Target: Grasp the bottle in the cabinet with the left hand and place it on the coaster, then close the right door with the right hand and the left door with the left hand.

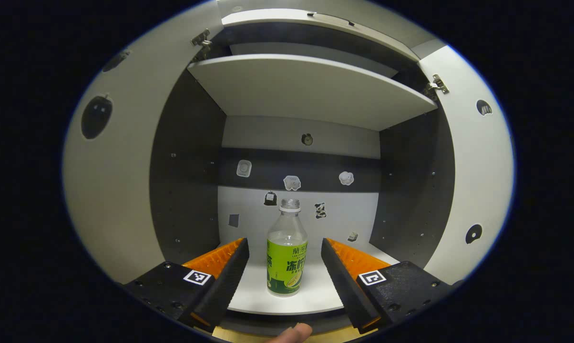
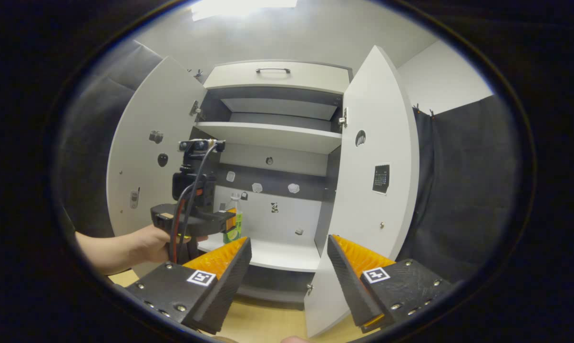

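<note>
Inside the open cabinet, the left gripper reaches level toward the lower shelf, carried by a hand from the left. On that shelf the bottle stands upright between the wide-spread jaws, untouched. Farther back, the right gripper hovers near the right door, jaws wide and empty.
</note>
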Demonstrator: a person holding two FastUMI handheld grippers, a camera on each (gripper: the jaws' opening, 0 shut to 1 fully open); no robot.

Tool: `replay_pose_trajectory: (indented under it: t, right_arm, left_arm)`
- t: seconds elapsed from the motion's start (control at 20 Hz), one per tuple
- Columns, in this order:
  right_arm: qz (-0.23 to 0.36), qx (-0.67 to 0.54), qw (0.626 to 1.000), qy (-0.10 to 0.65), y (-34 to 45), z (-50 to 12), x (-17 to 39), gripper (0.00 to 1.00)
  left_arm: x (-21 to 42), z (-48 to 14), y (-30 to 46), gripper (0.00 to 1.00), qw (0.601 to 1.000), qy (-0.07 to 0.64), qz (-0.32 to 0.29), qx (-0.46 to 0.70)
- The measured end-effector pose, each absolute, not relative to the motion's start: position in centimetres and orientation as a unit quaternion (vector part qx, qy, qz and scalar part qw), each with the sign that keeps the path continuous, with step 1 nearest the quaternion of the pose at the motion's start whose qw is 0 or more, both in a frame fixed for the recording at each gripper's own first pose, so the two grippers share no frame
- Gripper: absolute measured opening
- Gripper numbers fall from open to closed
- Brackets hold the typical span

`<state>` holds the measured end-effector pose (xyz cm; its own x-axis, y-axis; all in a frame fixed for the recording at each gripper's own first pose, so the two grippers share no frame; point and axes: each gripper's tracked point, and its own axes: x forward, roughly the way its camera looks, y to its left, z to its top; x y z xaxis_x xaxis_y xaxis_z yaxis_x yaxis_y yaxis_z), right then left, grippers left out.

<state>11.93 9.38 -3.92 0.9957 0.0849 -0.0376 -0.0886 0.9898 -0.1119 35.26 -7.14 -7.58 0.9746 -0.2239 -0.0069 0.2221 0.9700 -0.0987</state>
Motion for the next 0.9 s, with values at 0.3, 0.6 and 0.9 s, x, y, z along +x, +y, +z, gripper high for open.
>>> replay_pose_trajectory:
  t: [0.3,0.6,0.9]
  right_arm:
    - [0.036,-0.059,0.997,0.021,8.4,-4.5,12.0,0.96]
    - [0.023,-0.046,0.998,0.032,6.7,-5.1,9.6,0.94]
    - [-0.006,-0.028,0.998,0.047,3.2,-6.0,6.0,0.96]
  left_arm:
    - [38.8,-9.2,-7.9,0.96,0.994,0.015,-0.108,-0.026]
    - [41.1,-12.2,-8.4,0.95,0.99,0.06,-0.115,-0.062]
    - [37.8,-11.5,-7.8,0.8,0.99,0.052,-0.125,-0.033]
